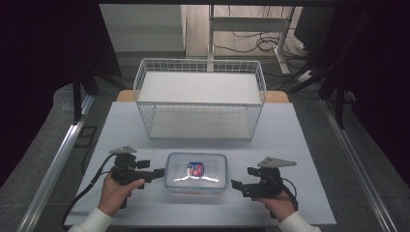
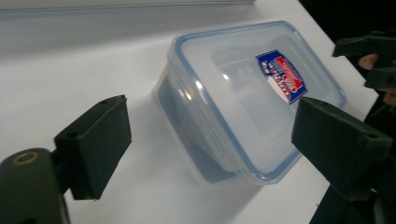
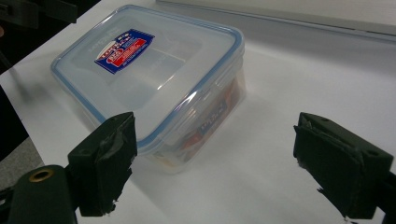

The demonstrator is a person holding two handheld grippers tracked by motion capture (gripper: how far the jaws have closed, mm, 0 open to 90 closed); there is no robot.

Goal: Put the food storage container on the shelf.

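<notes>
A clear plastic food box (image 1: 196,174) with a blue-rimmed lid and a red and blue sticker sits near the table's front edge. In the left gripper view the box (image 2: 243,102) lies just beyond the jaws, lid on. The right gripper view shows the box (image 3: 154,79) with something orange and red inside. My left gripper (image 1: 157,173) is open, close to the box's left end. My right gripper (image 1: 235,185) is open, a short way off the box's right end. Neither touches the box.
A white wire basket (image 1: 200,99) stands empty at the back of the white table (image 1: 290,145). Metal rails run along both sides of the table. A desk frame and cables lie on the floor beyond.
</notes>
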